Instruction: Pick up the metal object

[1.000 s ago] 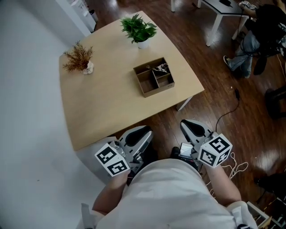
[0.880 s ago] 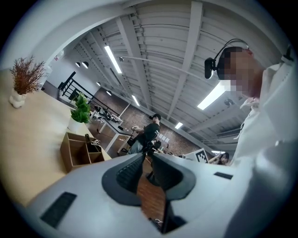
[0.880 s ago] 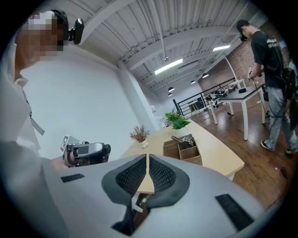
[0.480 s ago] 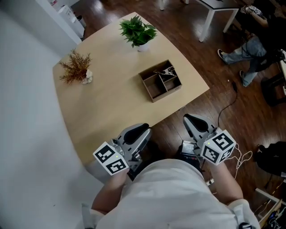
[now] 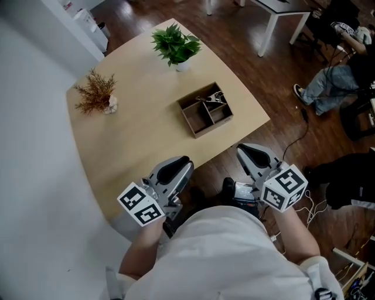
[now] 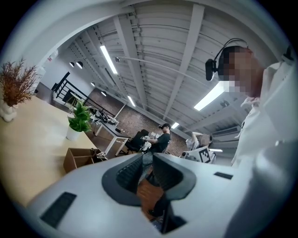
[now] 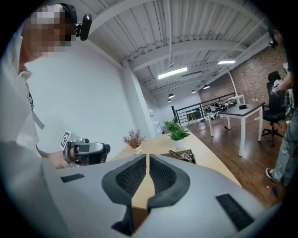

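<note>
The metal object [image 5: 211, 98] lies in a back compartment of a brown cardboard box [image 5: 198, 125] on the light wooden table [image 5: 135, 129]; it also shows as a small glint in the right gripper view [image 7: 183, 155]. My left gripper [image 5: 180, 162] hovers at the table's near edge, well short of the box, its jaws closed with nothing between them [image 6: 148, 159]. My right gripper [image 5: 248, 151] is off the table's near right corner, over the floor, also shut and empty [image 7: 147, 158].
A green potted plant [image 5: 176, 44] stands at the table's far edge and a dried plant in a white vase [image 5: 95, 94] at its left. A white wall runs along the left. A white desk [image 5: 275, 12] and a seated person [image 5: 337, 76] are at the right.
The head view has shifted a little. Both grippers stay by the table's near edge; the left one has edged slightly toward the table. Nothing was taken hold of.
</note>
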`<state>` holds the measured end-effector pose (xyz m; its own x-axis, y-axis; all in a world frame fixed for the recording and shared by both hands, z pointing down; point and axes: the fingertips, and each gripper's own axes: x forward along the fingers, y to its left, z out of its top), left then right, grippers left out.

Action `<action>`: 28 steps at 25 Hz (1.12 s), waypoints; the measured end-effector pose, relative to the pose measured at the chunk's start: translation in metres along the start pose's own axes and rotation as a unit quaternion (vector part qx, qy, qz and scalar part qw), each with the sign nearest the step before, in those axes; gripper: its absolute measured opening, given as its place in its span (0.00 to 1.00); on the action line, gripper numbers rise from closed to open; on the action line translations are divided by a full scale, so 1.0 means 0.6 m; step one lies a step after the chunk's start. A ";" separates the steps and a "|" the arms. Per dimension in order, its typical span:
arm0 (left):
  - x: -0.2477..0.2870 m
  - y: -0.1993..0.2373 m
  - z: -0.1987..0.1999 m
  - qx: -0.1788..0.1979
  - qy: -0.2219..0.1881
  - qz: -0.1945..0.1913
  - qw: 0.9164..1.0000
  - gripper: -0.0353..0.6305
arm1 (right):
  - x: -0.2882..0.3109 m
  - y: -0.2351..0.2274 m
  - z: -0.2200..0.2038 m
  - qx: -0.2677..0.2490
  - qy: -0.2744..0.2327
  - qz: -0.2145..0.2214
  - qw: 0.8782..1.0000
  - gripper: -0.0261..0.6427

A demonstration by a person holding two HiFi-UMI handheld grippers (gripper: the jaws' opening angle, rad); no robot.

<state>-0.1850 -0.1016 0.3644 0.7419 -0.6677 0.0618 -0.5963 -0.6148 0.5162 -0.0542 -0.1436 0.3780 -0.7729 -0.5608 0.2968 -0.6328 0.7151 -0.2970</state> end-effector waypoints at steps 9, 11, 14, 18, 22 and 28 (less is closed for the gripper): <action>0.043 -0.013 0.031 0.020 -0.014 0.001 1.000 0.15 | -0.007 -0.043 0.051 -0.035 -0.014 -0.005 0.999 0.05; 0.052 -0.013 0.034 0.026 -0.013 0.001 1.000 0.15 | -0.006 -0.050 0.054 -0.040 -0.014 -0.004 0.999 0.07; 0.066 -0.009 0.036 0.032 -0.010 0.000 0.999 0.15 | -0.004 -0.060 0.058 -0.047 -0.014 -0.004 0.999 0.07; 0.080 -0.007 0.050 0.041 -0.011 -0.004 0.999 0.15 | 0.002 -0.067 0.080 -0.068 -0.020 0.000 0.997 0.08; 0.098 -0.003 0.071 0.056 -0.012 -0.010 0.998 0.15 | 0.011 -0.075 0.112 -0.094 -0.029 0.000 0.995 0.08; 0.117 0.011 0.107 0.083 -0.017 -0.014 0.996 0.15 | 0.038 -0.085 0.153 -0.144 -0.038 0.001 0.989 0.09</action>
<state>-0.1564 -0.1797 0.3173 0.7491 -0.6623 0.0186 -0.6207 -0.6917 0.3690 -0.0435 -0.2312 0.3167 -0.7826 -0.5809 0.2237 -0.6002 0.7995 -0.0239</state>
